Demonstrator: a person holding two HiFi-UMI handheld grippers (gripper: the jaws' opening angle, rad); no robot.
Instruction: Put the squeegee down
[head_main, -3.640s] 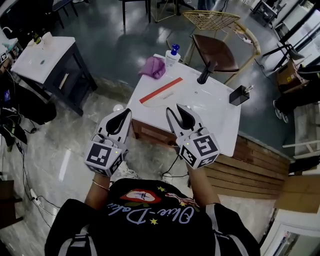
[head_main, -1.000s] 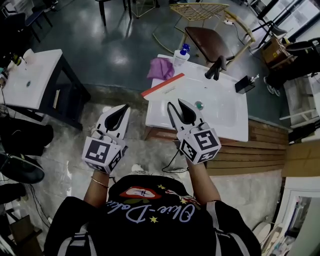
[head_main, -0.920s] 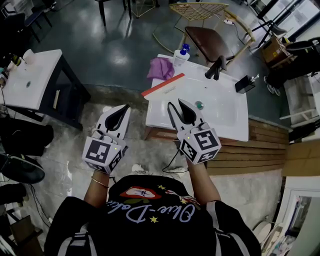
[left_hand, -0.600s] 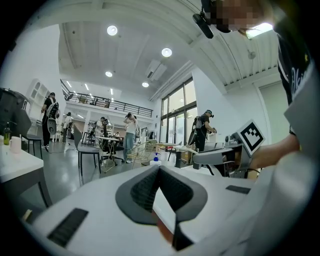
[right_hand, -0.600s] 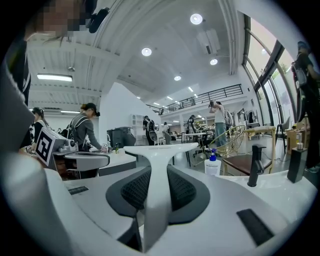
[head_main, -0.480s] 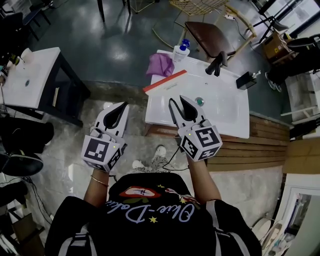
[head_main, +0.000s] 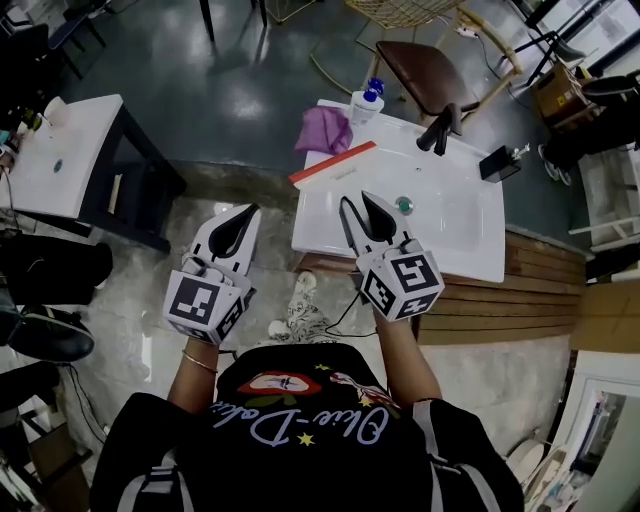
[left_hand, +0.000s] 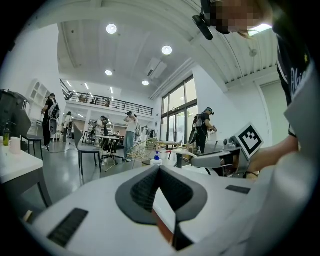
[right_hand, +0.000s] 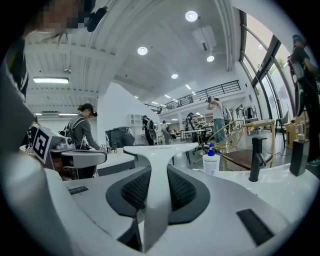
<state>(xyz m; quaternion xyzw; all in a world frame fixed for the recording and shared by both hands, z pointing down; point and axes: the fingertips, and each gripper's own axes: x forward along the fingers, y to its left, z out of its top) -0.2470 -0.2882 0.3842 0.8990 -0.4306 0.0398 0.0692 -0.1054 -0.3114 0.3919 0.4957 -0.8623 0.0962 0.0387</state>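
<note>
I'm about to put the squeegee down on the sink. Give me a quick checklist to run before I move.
1. Grip on the squeegee: ok. The right gripper is closed on its white stem.
2. State of the left gripper: ok. Its jaws are together with nothing between them.
3. Reach to the sink: probably ok. The right gripper's tips hang over its near side.
4. Landing spot: ok. The sink's middle looks bare. The red strip, purple cloth and bottle sit along its left and back rim.
5. Height of the squeegee above the sink: cannot tell.
</note>
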